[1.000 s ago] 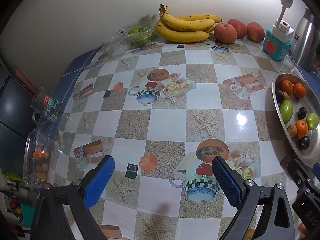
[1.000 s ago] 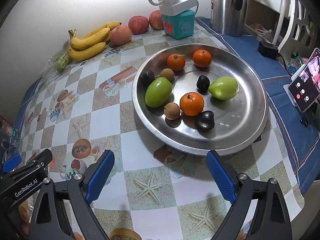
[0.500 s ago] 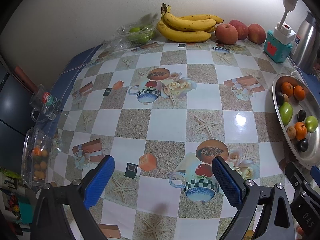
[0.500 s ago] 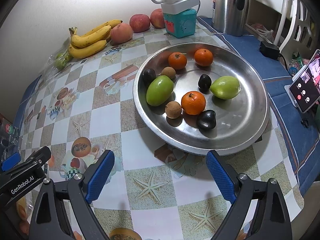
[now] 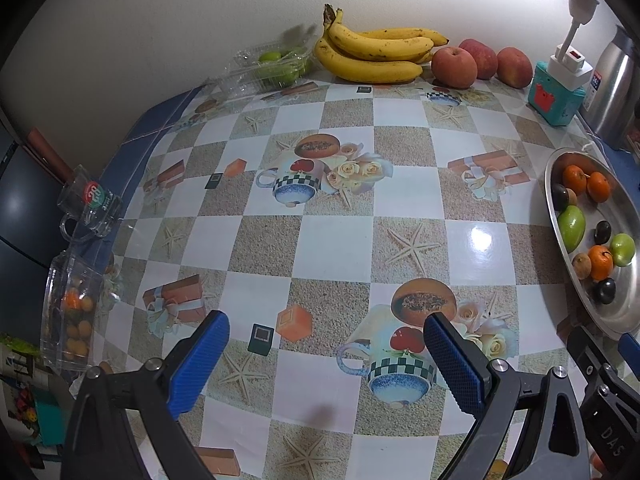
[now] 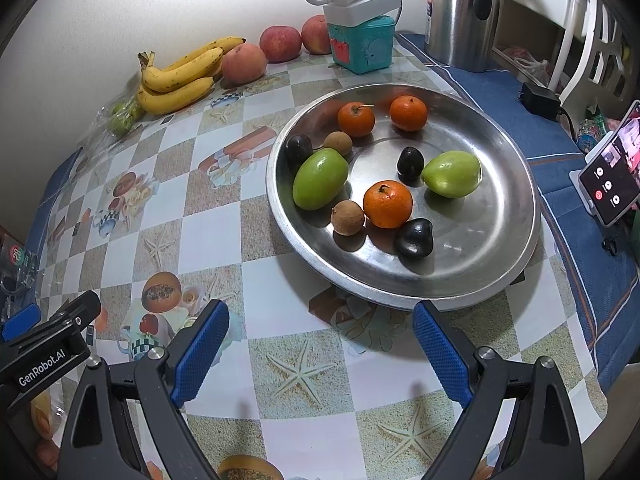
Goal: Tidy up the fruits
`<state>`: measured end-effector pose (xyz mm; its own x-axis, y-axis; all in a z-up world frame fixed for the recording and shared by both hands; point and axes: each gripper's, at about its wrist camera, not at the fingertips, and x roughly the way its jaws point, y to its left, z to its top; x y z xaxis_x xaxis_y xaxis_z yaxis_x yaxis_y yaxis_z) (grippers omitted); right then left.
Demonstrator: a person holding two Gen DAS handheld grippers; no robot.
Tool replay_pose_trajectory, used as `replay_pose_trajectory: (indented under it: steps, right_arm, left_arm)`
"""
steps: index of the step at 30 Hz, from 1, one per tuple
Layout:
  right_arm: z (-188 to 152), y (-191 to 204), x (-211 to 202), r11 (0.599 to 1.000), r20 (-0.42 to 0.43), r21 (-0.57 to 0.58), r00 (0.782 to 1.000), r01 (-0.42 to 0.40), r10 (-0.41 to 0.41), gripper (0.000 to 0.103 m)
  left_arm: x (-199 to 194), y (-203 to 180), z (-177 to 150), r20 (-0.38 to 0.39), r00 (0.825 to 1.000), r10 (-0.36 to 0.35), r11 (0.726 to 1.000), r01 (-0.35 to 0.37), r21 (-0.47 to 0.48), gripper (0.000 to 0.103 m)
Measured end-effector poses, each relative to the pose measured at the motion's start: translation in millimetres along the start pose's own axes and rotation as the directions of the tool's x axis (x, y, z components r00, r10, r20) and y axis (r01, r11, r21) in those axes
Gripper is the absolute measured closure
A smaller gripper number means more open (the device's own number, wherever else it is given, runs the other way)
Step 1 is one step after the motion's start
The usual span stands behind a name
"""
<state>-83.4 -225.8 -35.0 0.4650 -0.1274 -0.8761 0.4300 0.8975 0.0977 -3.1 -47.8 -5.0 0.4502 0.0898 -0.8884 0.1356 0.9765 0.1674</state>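
Observation:
A round metal tray (image 6: 472,280) on the checkered table holds mixed fruit: three oranges (image 6: 387,204), two green fruits (image 6: 320,178), three dark fruits (image 6: 414,238) and two brown ones (image 6: 347,218). The tray also shows at the right edge of the left wrist view (image 5: 560,236). My right gripper (image 6: 320,348) is open and empty, just in front of the tray's near rim. My left gripper (image 5: 326,360) is open and empty over the table's middle, left of the tray. Bananas (image 5: 376,58) and three apples (image 5: 454,67) lie by the back wall.
A clear box of green fruit (image 5: 276,65) sits left of the bananas. A teal box with a white adapter (image 6: 362,38) and a steel kettle (image 6: 460,12) stand at the back. A glass mug (image 5: 90,204) and a clear box of small oranges (image 5: 72,312) sit at the left edge. A phone (image 6: 610,172) stands right.
Both grippers have drawn back slightly from the table, so the tray and fruit sit a little farther off. Both stay open and empty.

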Motion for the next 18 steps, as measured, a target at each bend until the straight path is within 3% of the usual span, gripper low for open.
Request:
replay_pose_trajectory:
  steps: [18]
  right_arm:
    - [-0.9,0.0,2.2,1.000,-0.011,-0.004,1.000,0.002,-0.002,0.010]
  left_arm:
    - [0.9,0.8,-0.1,-0.002,1.000,-0.001,1.000,0.001,-0.003,0.004]
